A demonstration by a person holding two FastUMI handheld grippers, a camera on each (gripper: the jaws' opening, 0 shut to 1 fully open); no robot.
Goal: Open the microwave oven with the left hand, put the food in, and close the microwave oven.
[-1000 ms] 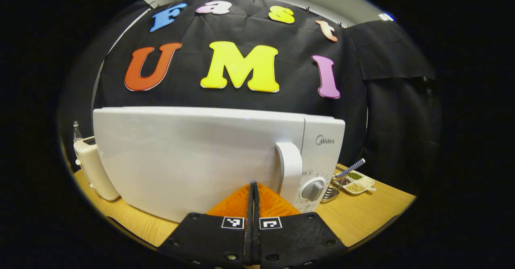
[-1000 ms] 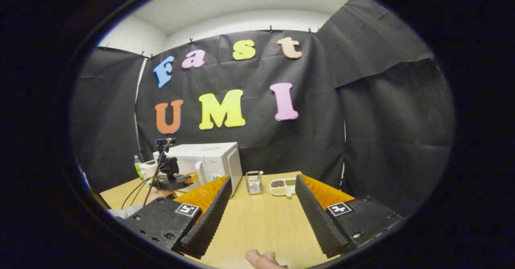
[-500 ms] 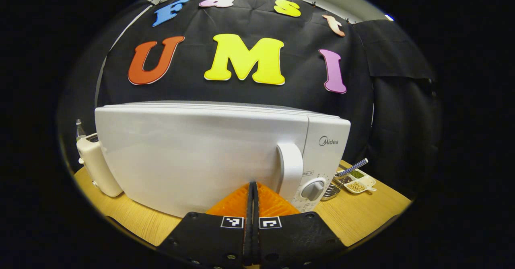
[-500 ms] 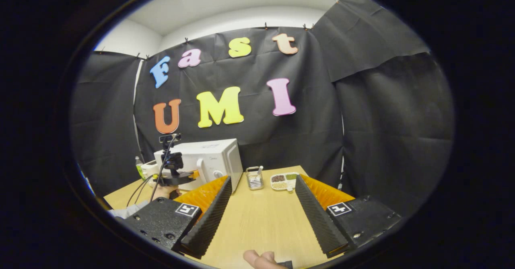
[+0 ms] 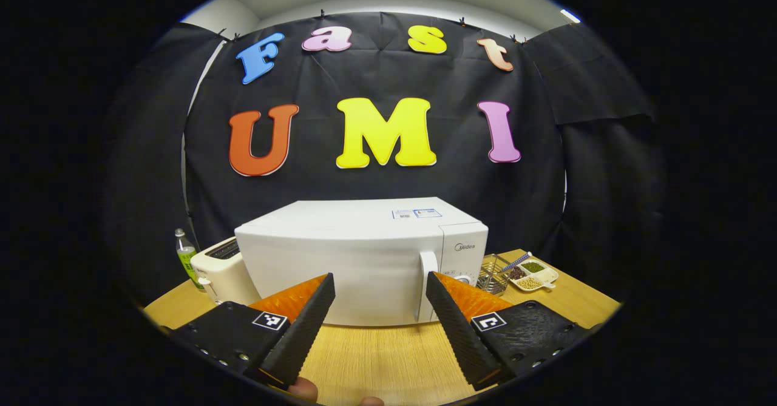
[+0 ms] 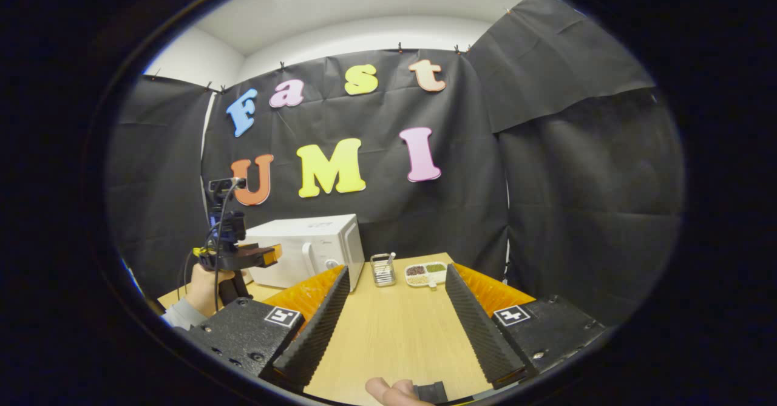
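Now, at the desk: a white microwave oven (image 5: 364,260) stands at centre frame in the left gripper view, door closed, its handle (image 5: 427,284) just right of centre.
Left gripper: the left gripper (image 5: 379,284) sits in the lower frame of its own view, fingers spread wide apart, nothing between them, short of the oven front. In the right gripper view it appears at left of frame, off the desk (image 6: 394,327), held by a hand (image 6: 203,281) beside the oven.
Right gripper: the right gripper (image 6: 397,275) fills the lower frame of its view, fingers wide apart over bare wood, holding nothing.
Right of the oven: a wire basket (image 5: 491,277) and a divided dish of grains (image 5: 531,274) rest on the desk, close together.
Left of the oven: a white toaster (image 5: 221,269) stands just beside it, with a small bottle (image 5: 184,254) behind, at mid-left of frame.
Food: cannot be made out in either view.
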